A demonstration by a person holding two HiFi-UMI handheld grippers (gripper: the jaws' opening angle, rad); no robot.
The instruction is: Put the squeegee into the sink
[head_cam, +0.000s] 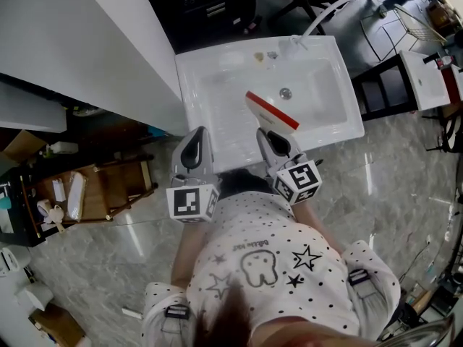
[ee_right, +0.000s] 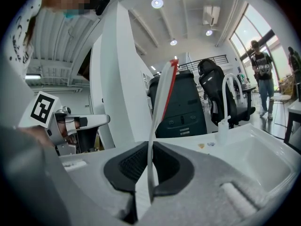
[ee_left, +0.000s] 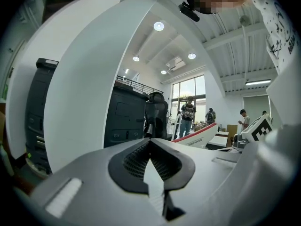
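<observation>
The right fingers (ee_right: 158, 159) are pressed nearly together on the thin white body of the squeegee (ee_right: 162, 98), which stands up out of them with its red edge on top. In the head view it hangs over the basin of the sink (head_cam: 340, 130), above the front half and not yet down in it. The left fingers (ee_left: 162, 157) are closed on nothing and sit just beside the sink's front rim.

The hold is the weak point, I judge: a narrow pinch low on a flat, tall piece, so a tilt of the wrist could let it swing or slide out. Letting go at this height would likely make it drop and clatter, or bounce toward the rim.

Little blocks the way down. The basin is bare apart from the drain (head_cam: 285, 92); the faucet (head_cam: 318, 16) and a few small bits on the back ledge are well apart from the squeegee. A white panel (head_cam: 108, 42) stands along the sink's left side, and a dark chair and cabinet sit beyond it — none of them in the path.
</observation>
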